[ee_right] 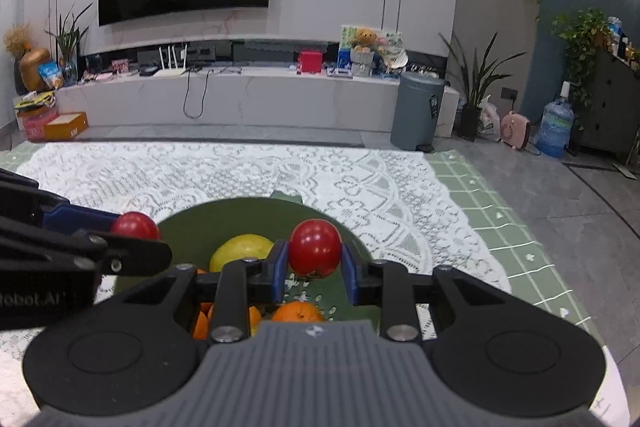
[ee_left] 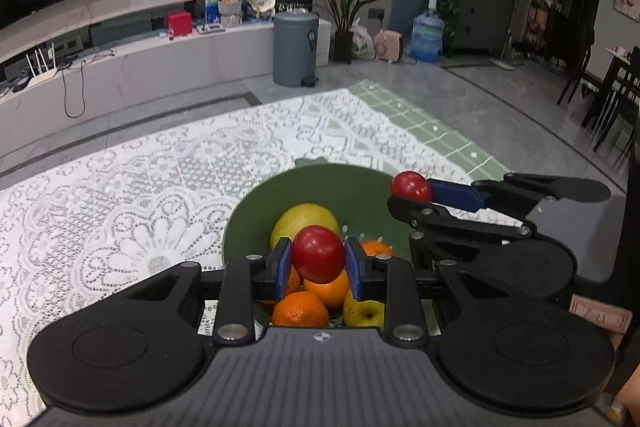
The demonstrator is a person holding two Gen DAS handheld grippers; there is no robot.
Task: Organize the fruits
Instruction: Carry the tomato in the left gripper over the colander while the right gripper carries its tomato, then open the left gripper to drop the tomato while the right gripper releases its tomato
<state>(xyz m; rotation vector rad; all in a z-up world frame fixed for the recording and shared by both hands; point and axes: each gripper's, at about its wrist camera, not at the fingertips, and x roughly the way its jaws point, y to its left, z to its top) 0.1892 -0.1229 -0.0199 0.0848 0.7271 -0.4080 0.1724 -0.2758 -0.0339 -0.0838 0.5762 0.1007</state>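
My left gripper (ee_left: 318,261) is shut on a red round fruit (ee_left: 316,247), hanging just above a green bowl (ee_left: 320,177). In the bowl lie a large yellow fruit (ee_left: 300,221), oranges (ee_left: 299,310) and a yellow-green apple (ee_left: 365,311). My right gripper (ee_right: 315,259) is shut on a second red round fruit (ee_right: 314,243) over the same bowl (ee_right: 244,213), above the yellow fruit (ee_right: 240,251) and an orange (ee_right: 298,311). Each gripper shows in the other's view, the right one (ee_left: 412,191) at the bowl's right rim and the left one (ee_right: 135,229) at its left rim.
The bowl rests on a white lace cloth (ee_left: 152,187) laid over a green checked cloth (ee_right: 500,227). The table's edge falls away on the right to grey floor. A grey bin (ee_right: 418,111) and a low TV cabinet (ee_right: 248,95) stand beyond.
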